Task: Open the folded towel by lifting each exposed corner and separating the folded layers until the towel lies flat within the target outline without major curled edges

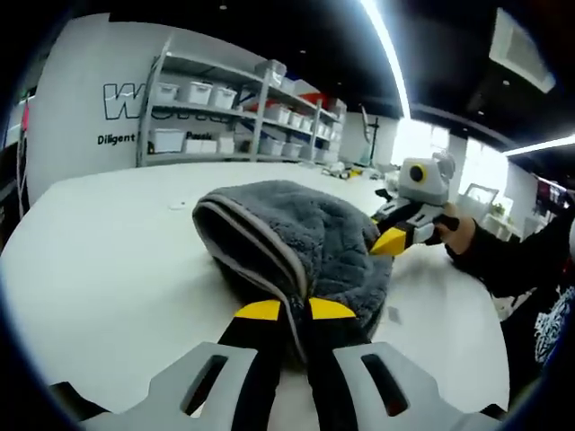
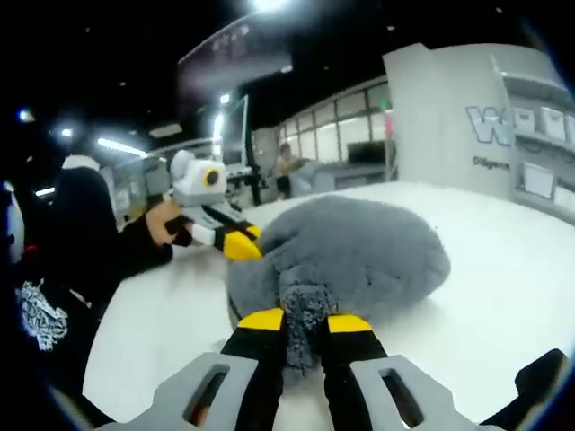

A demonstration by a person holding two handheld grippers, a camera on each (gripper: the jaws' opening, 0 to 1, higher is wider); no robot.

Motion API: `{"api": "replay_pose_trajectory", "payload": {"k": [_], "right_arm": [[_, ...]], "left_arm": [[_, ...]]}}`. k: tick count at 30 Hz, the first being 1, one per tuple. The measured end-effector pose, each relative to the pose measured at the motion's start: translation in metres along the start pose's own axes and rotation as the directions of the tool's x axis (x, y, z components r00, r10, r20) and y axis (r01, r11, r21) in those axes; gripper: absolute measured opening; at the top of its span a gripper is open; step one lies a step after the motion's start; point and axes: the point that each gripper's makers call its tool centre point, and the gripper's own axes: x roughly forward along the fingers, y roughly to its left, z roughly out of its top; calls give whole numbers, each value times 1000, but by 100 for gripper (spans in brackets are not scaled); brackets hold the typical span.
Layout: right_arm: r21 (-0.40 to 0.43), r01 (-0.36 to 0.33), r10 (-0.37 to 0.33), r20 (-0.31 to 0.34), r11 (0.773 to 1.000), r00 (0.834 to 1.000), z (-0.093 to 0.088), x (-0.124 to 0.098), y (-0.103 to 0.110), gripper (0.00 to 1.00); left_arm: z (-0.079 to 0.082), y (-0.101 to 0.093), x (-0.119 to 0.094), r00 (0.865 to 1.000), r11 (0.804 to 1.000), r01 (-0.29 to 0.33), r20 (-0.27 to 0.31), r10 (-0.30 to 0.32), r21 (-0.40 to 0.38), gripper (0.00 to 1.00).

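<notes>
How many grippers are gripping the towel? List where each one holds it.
2. The left gripper pinches the fluffy grey towel at its trimmed near edge; the right gripper pinches a fold on the opposite side. Both have yellow-tipped fingers.

A broad white desk with a rounded edge carries a grey plush towel, bunched into a folded heap near its middle. In the right gripper view the towel mounds up on the same white top.
</notes>
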Motion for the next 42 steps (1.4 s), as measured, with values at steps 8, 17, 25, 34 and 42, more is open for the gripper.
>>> {"api": "replay_pose_trajectory", "payload": {"k": [8, 17, 25, 34, 42], "right_arm": [[23, 8, -9, 8, 1000, 1000, -1, 0, -3, 12], [-28, 9, -9, -8, 1000, 1000, -1, -5, -2, 24], [-77, 18, -18, -9, 997, 1000, 3, -13, -5, 39], [-121, 105, -103, 25, 987, 994, 14, -25, -21, 81], [-180, 162, -165, -5, 970, 986, 11, -27, -31, 99]], "left_arm": [[0, -1, -3, 1000, 1000, 8, -1, -8, -17, 8], [1, 4, -9, 1000, 1000, -10, -7, 10, 0, 18], [14, 17, -22, 997, 998, -54, 48, 52, 38, 32], [17, 43, -31, 974, 972, -224, 44, 221, 78, 71], [18, 45, -33, 967, 956, -253, 39, 250, 149, 68]]}}
